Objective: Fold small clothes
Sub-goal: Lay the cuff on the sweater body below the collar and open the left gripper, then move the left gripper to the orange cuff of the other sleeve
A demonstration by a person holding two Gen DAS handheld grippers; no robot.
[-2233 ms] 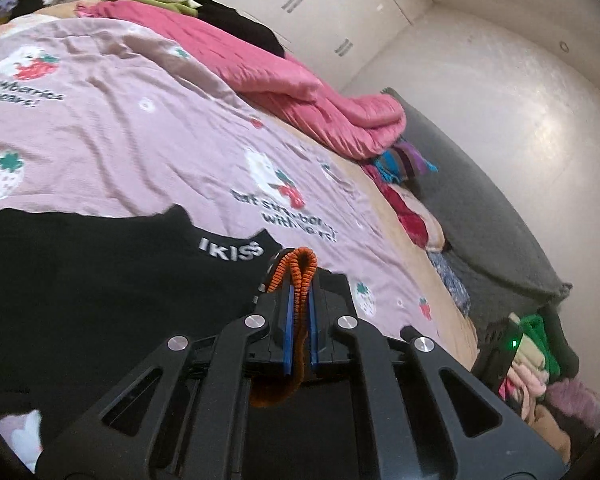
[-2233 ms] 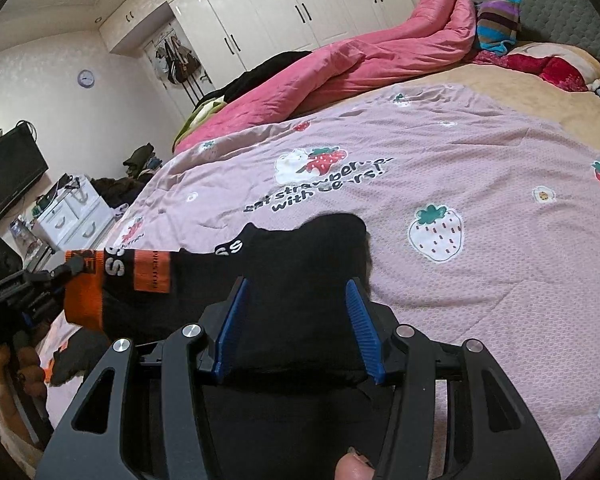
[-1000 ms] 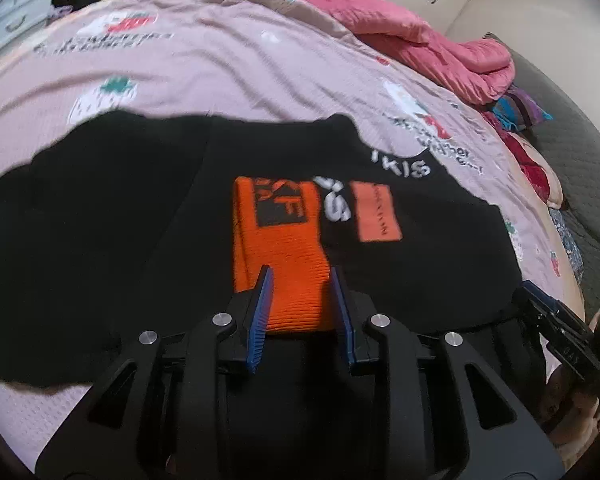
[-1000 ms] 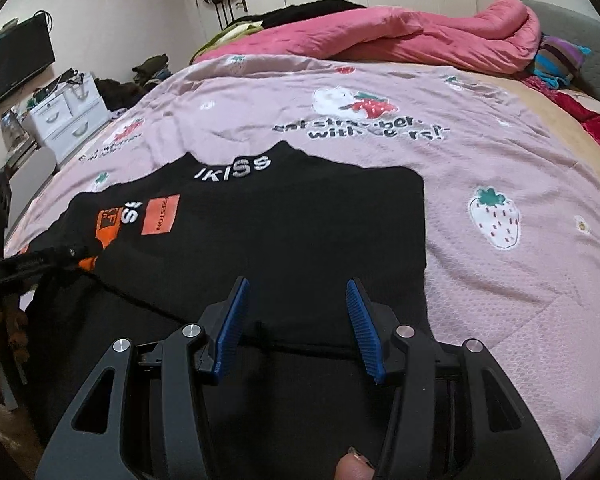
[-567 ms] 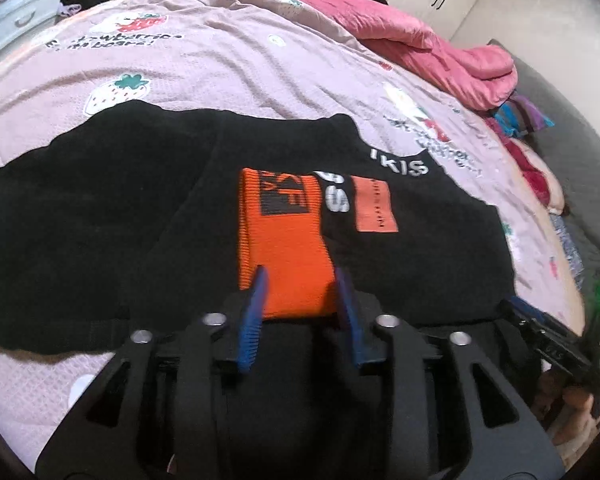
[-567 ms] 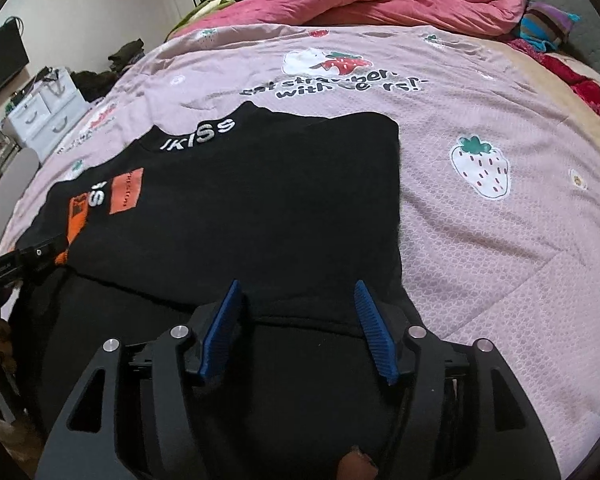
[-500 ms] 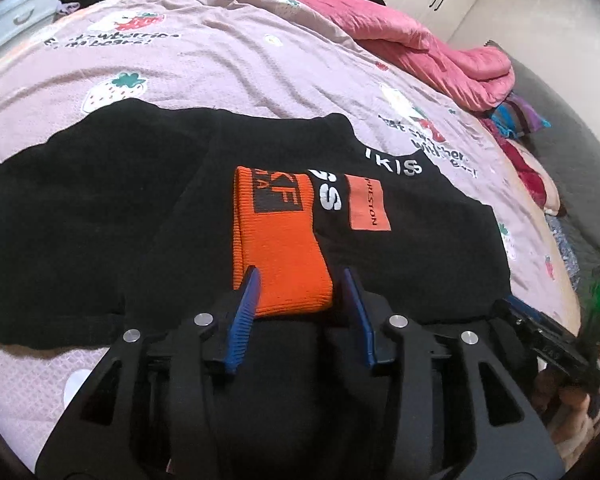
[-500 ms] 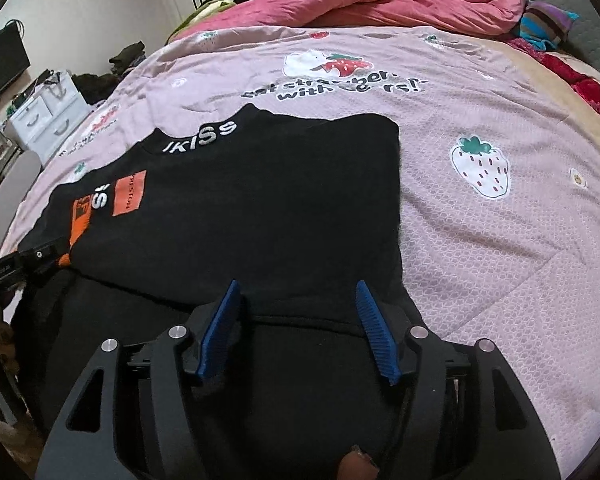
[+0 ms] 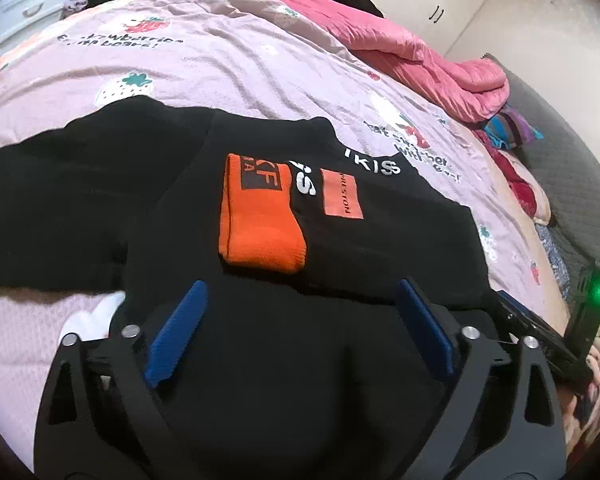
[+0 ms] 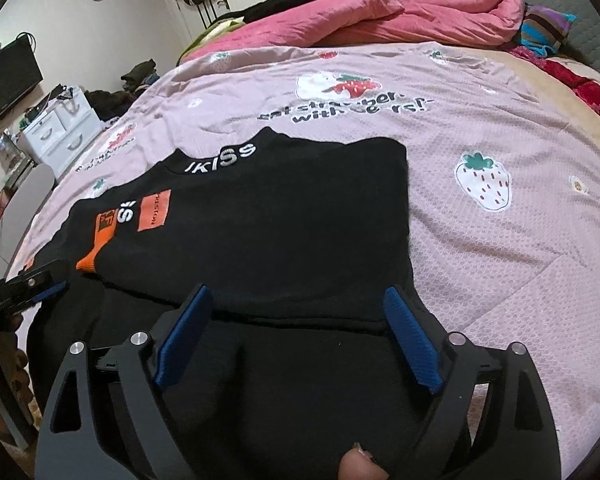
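While both pairs of blue pads are swinging wider, nothing sits between them: the left hand-held gripper and the right hand-held gripper each stand apart over the near edge of one black sweater, their pads clear of the cloth. That single garment lies flat on the bed, on a pink strawberry-print sheet, with its white-lettered collar pointing away from the cameras. One orange cuff rests on the sweater's chest, its sleeve folded across, beside one orange rectangular patch. The other sleeve stretches out flat toward the left in the left wrist view, and its end runs out of frame. One rolled pink quilt lies at the far side of the bed, with one striped knit item next to it. The sweater's lower hem is hidden beneath the gripper bodies in both views. Lettering on the cuff and patch is too small to read fully. A fingertip pokes in at the bottom of the right wrist view.
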